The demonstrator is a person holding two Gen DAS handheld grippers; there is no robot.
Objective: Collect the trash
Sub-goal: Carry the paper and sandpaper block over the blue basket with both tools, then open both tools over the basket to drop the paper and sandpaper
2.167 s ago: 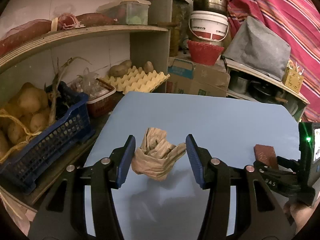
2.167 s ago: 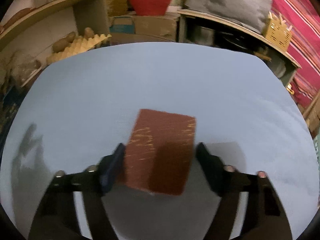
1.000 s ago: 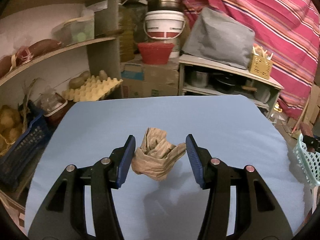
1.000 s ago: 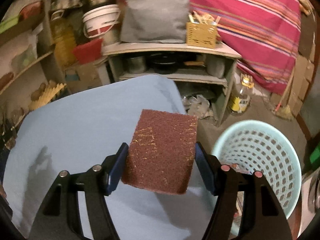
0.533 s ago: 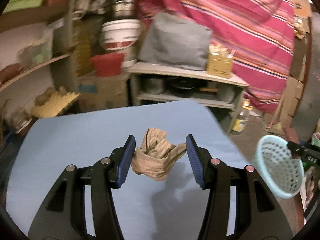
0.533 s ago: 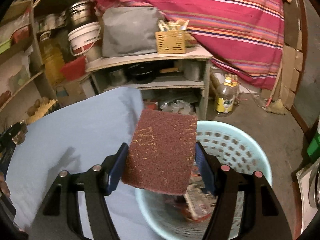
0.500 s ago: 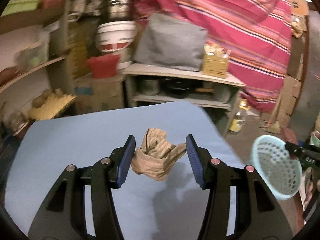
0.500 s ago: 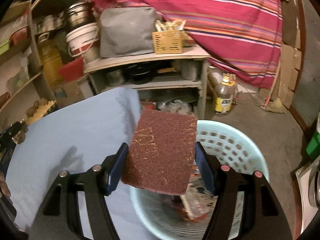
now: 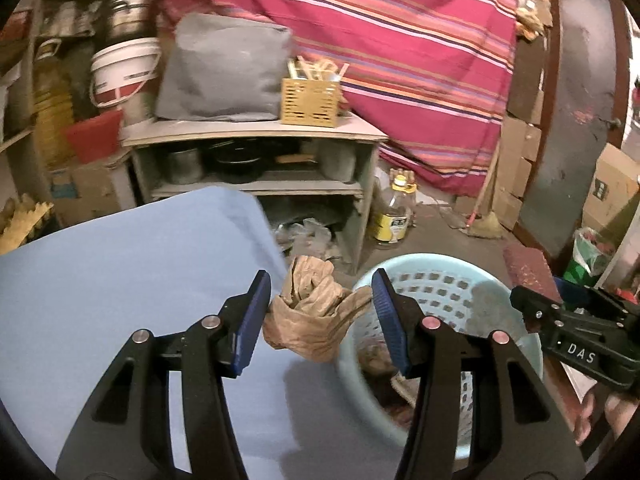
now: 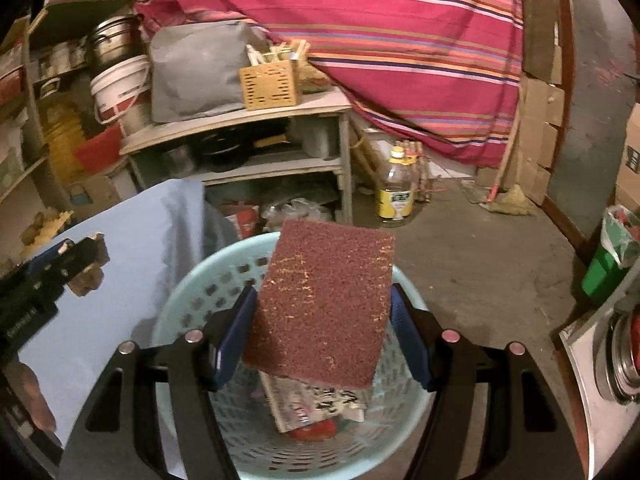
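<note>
A cluttered storeroom, blue table (image 9: pixel 120 280) beside a pale basket (image 10: pixel 192 292) on the floor. The right gripper (image 10: pixel 324 332) clamps a red pad (image 10: pixel 324 304) above the basket, ready to drop; the left gripper (image 9: pixel 320 320) grips crumpled paper (image 9: pixel 316 316) at the table's edge, needing to clear the rim. Nothing blocks either.

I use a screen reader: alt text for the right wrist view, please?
The right gripper holds a maroon scouring pad over a pale blue basket that already has trash in it. The left gripper holds crumpled paper beside a blue table.
</note>
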